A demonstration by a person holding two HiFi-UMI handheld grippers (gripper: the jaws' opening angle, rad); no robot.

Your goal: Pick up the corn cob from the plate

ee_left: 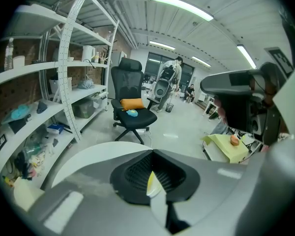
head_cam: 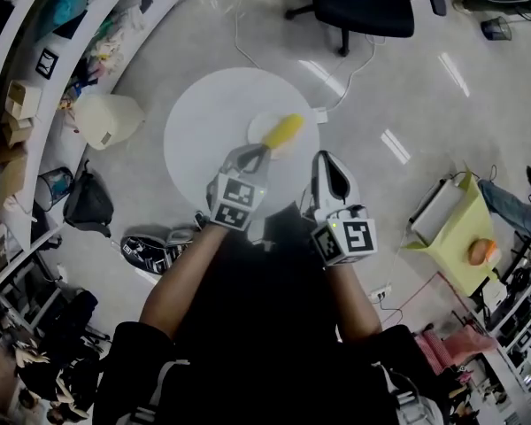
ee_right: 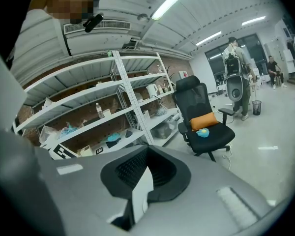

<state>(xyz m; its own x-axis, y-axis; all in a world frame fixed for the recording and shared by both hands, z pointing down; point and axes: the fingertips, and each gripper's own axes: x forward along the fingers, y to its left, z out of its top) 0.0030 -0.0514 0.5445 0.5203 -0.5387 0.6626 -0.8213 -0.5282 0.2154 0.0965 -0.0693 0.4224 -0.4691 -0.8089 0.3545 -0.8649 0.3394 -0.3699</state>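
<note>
Grey left gripper (head_cam: 257, 154) and right gripper (head_cam: 324, 158) are hovering closed, empty; a yellow corn cob (head_cam: 283, 132) is lying on a round white plate (head_cam: 257, 126) at the left gripper's one o'clock.

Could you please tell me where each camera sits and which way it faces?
Head view: on the person's head, looking steeply down at the table, plate and corn; both arms, the left gripper and the right gripper show.
Left gripper view: on the left gripper, looking along its shut jaws towards the chair; a corn sliver shows past them.
Right gripper view: on the right gripper, along its shut jaws towards the shelves and chair.
Shared: all three show the chair.
</note>
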